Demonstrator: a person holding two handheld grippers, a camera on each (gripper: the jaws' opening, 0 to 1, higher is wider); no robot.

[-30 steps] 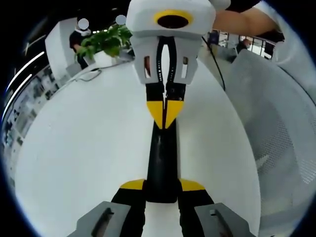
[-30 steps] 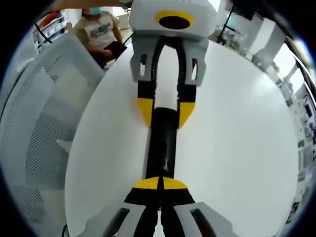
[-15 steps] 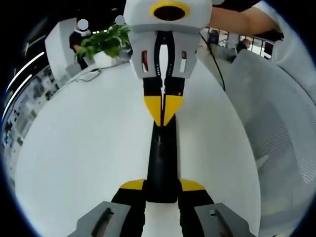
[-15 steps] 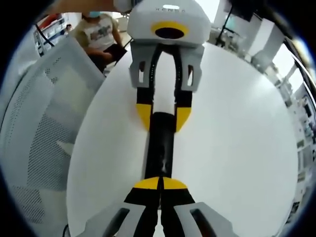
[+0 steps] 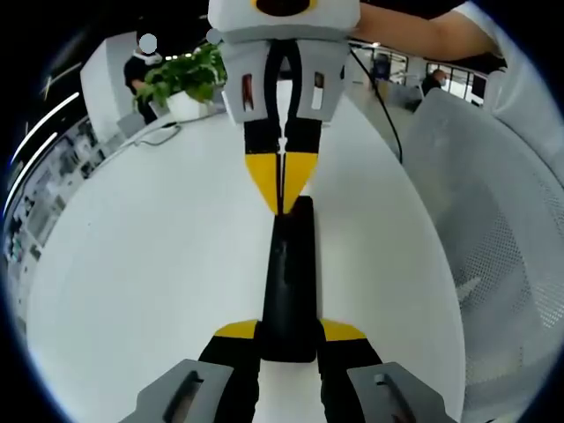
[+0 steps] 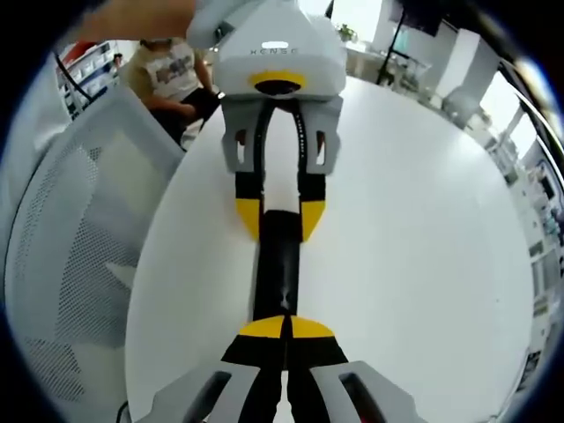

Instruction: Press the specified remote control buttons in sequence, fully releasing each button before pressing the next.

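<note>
A black remote control (image 5: pixel 289 282) lies lengthwise on the white table (image 5: pixel 150 264). My left gripper (image 5: pixel 289 333) is shut on its near end, one yellow fingertip on each side. My right gripper (image 5: pixel 282 189) comes in from the top of the left gripper view. It is shut, and its yellow tips meet in a point at the remote's far end. In the right gripper view the shut right gripper (image 6: pixel 284 329) sits over one end of the remote (image 6: pixel 275 264), and the left gripper (image 6: pixel 280 216) clasps the other end. Whether the tips touch a button is hidden.
A grey mesh chair (image 5: pixel 493 229) stands close to the table's edge, also seen as the chair (image 6: pixel 70 256). A potted plant (image 5: pixel 181 75) and a cable lie at the far side of the table. A seated person (image 6: pixel 172 66) is behind the chair.
My right gripper has drawn back along the remote toward its far end, still shut, and more of the remote's top now shows. The left gripper has kept its hold.
</note>
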